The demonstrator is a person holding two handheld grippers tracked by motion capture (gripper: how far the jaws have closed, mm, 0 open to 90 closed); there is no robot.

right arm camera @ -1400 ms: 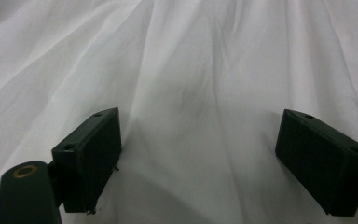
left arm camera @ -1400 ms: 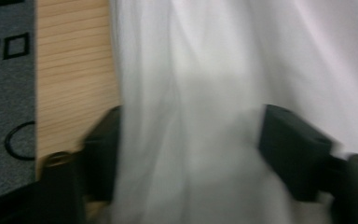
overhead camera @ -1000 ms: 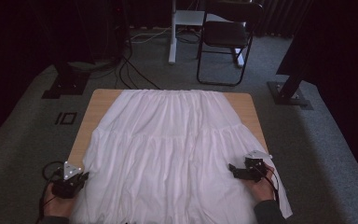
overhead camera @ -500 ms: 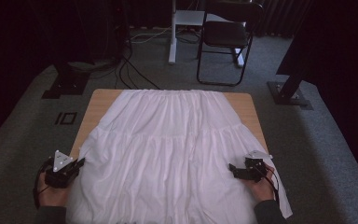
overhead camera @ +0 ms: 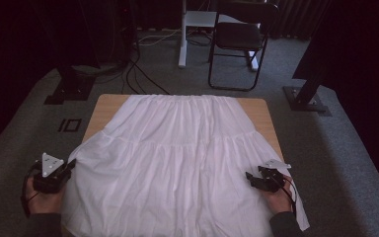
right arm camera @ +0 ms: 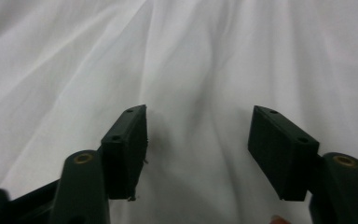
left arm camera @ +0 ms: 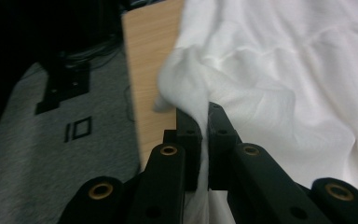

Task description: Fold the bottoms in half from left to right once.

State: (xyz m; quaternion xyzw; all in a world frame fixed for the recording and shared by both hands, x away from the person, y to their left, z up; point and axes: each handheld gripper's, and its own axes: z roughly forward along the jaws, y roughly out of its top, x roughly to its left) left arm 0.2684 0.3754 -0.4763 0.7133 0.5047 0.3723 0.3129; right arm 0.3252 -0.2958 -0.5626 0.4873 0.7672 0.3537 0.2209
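A: Item one, nearest edge?
B: White skirt point(overhead camera: 177, 163), thin gathered cloth in tiers, spread flat over most of the wooden table point(overhead camera: 104, 106); hem at the near edge, waistband at the far edge. The hem's near part is cut off by the frame.

A: Grippers?
B: Left gripper point(overhead camera: 69, 165) at the near left corner, jaws pinched tight on a fold of the skirt's side edge point(left arm camera: 186, 84), which bunches up above them. Right gripper point(overhead camera: 250, 178) near the right edge, jaws partly apart and just been closing, cloth point(right arm camera: 196, 93) lying between them, pads not pressing it.

A: Beyond?
B: Dark folding chair point(overhead camera: 239, 39) past the far edge; its surroundings too dim to read.
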